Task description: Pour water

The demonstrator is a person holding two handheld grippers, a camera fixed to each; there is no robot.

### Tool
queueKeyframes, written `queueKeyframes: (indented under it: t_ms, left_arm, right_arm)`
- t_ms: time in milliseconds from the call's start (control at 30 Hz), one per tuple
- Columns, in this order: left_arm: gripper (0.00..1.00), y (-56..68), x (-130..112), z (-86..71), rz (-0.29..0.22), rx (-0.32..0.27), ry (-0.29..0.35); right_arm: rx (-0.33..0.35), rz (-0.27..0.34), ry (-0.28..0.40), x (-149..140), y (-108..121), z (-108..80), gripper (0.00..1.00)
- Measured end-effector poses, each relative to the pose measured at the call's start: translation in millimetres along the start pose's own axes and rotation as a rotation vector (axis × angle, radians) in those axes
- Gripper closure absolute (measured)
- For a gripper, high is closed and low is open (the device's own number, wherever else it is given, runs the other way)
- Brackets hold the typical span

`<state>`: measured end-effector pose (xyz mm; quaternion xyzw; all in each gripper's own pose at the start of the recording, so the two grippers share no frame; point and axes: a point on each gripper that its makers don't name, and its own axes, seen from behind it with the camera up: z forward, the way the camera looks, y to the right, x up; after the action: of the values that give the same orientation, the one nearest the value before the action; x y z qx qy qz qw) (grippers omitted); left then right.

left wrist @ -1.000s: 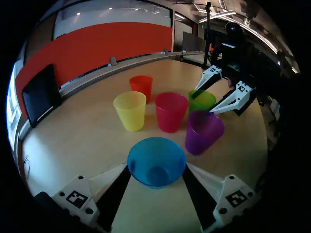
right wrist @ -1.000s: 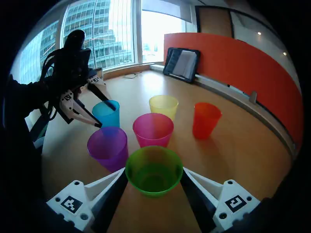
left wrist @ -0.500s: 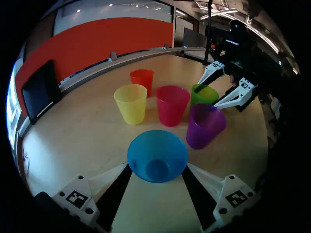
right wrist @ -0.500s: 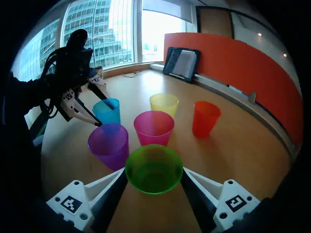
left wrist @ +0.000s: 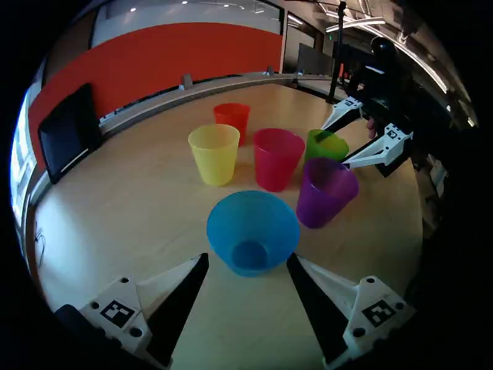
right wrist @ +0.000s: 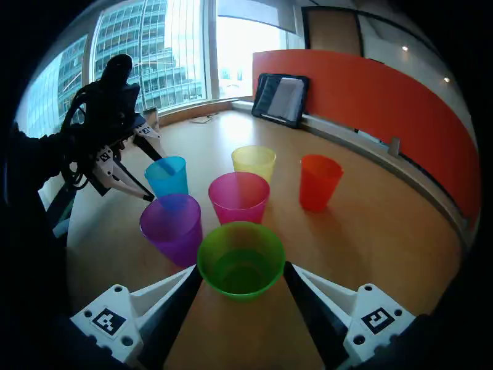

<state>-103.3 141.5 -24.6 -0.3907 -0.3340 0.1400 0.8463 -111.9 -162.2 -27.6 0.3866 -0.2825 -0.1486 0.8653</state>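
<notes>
Wooden table (left wrist: 123,203), blue cup (left wrist: 252,231) perhaps gripped

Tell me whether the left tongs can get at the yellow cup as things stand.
Probably not yet: the blue cup sits between the left tongs, filling them. Beyond it, the way to the yellow cup looks free.

Six cups (left wrist: 214,153); two tongs (left wrist: 246,259); one black tablet (left wrist: 65,132).

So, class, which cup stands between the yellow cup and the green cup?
The pink cup stands between them, clearest in the right gripper view.
</notes>
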Motion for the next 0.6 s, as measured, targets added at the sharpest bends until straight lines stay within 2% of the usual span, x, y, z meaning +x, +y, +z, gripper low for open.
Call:
queueKeyframes:
  t_ms: [367,600]
  left_arm:
    - [0.06,-6.0,-11.3,-19.8,-0.039,0.041,0.012]
    - [0.06,-12.7,-17.2,-35.1,-0.068,0.08,0.031]
  right_arm:
    - [-0.06,0.035,0.008,-15.6,10.4,-25.5,0.0]
    - [-0.101,0.071,0.043,-16.9,18.1,-41.2,0.0]
